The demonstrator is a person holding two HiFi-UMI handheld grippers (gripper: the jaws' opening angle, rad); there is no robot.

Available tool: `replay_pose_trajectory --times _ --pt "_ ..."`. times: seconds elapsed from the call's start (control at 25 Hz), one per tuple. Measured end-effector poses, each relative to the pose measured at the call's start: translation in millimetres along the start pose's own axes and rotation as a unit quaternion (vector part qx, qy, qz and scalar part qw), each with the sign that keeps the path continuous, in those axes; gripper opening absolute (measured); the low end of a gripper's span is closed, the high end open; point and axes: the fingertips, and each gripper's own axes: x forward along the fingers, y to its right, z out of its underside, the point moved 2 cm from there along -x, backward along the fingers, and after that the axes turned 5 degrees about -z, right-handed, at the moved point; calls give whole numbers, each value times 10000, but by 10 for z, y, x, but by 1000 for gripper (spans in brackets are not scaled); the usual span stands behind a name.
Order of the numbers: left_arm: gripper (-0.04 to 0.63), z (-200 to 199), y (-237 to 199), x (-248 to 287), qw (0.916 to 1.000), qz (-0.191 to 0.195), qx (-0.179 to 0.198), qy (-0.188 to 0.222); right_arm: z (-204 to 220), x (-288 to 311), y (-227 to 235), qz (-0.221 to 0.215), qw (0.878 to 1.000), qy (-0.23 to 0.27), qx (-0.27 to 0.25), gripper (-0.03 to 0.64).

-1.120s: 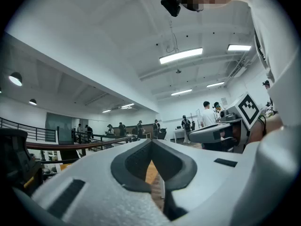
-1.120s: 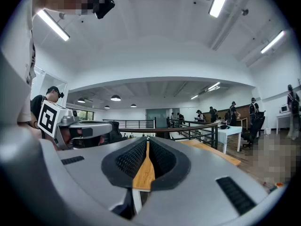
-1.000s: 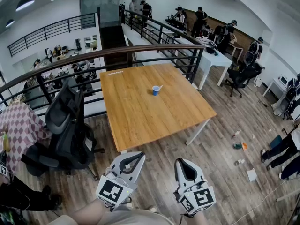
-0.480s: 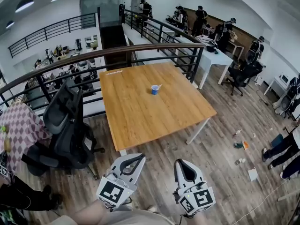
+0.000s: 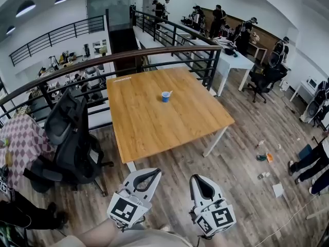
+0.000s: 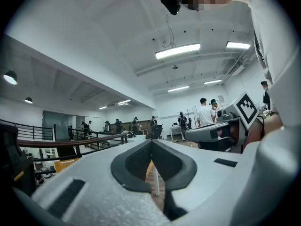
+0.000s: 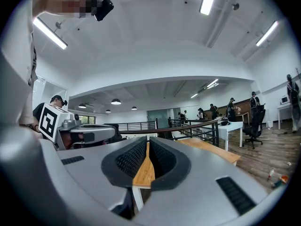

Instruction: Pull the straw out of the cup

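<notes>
- The wooden floor [image 5: 247,189] fills the lower part of the head view, with small litter scattered at the right.
- The worktop [image 5: 154,122], a square wooden table on white legs, stands ahead of both hands; a strip of floor lies between its near edge and them.
- A dark railing [image 5: 128,56] curves behind the worktop's far edge, and people stand round a white desk [image 5: 231,55] further back.
- A black office chair [image 5: 69,133] sits just beside the worktop's left edge, off to the side of the cup.
- The left hand-held gripper [image 5: 156,172] is held low and level, aimed at the worktop, jaws closed with nothing between them.
- The right hand-held gripper [image 5: 196,179] is level beside it, near but apart, its jaw tips together and empty; the worktop shows through the slit.
- The blue cup [image 5: 165,96] stands upright, alone, towards the worktop's far half, well apart from both hand-held grippers.
- The straw [image 5: 168,92] sits in the cup, leaning right.
</notes>
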Motion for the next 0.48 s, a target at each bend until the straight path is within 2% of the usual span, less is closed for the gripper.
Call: replay_pose_trajectory --times 0.2,0.48 --pt "14 58 248 105 9998 -76 110 -145 44 -258 185 -1 10000 57 60 32" --pt "14 76 553 79 9996 -119 227 -131 138 -562 293 -38 9998 61 159 32"
